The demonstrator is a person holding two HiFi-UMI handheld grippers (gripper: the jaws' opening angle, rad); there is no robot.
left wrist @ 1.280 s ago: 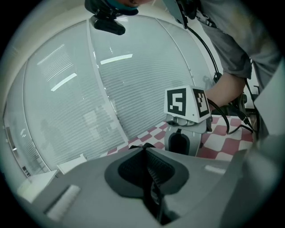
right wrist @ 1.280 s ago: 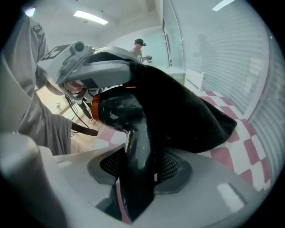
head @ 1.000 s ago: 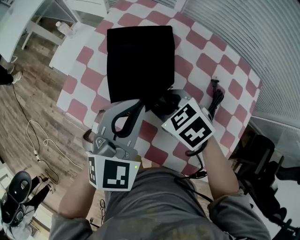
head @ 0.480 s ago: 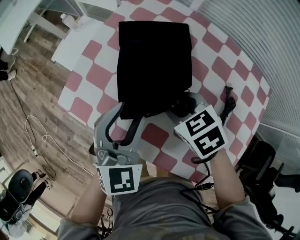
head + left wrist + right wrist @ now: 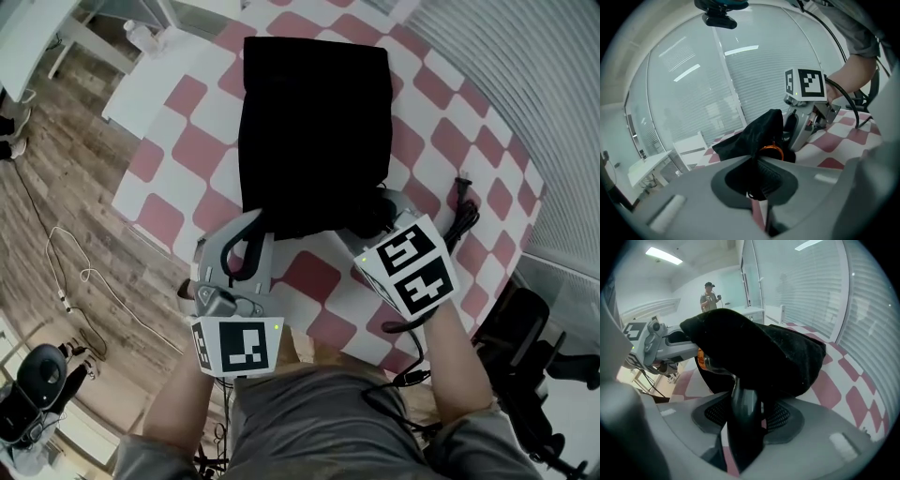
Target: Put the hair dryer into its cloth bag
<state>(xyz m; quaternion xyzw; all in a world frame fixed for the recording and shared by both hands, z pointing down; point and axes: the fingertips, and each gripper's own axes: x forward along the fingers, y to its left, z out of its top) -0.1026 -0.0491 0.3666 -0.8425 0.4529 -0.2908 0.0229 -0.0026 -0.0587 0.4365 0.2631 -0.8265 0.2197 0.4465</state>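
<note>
Holding the mouth of the cloth bag (image 5: 314, 122) up with the left gripper (image 5: 758, 174), jaws clamped on a fold of black fabric at the near hem. Gripping the hair dryer (image 5: 740, 394) by its dark handle in the right gripper (image 5: 747, 420), jaws closed around it, with the head already under the cloth and an orange ring (image 5: 771, 151) peeking out at the opening. Resting the rest of the bag flat on the checked table (image 5: 187, 150), far end well apart from both grippers.

Likely trouble from here:
- Pushing the head forward may drag the whole bag across the table instead of sliding the dryer inside, with only one pinch anchoring the hem.
- Pulling hard against that push could strip the thin fold out of the left jaws and drop the mouth shut.
- Leaving the power cord (image 5: 461, 217) bundled outside, to the right of the bag, may let it bunch at the opening and block the handle from following.
- Letting the handle twist in the right jaws risks hooking the nozzle on the fabric.
</note>
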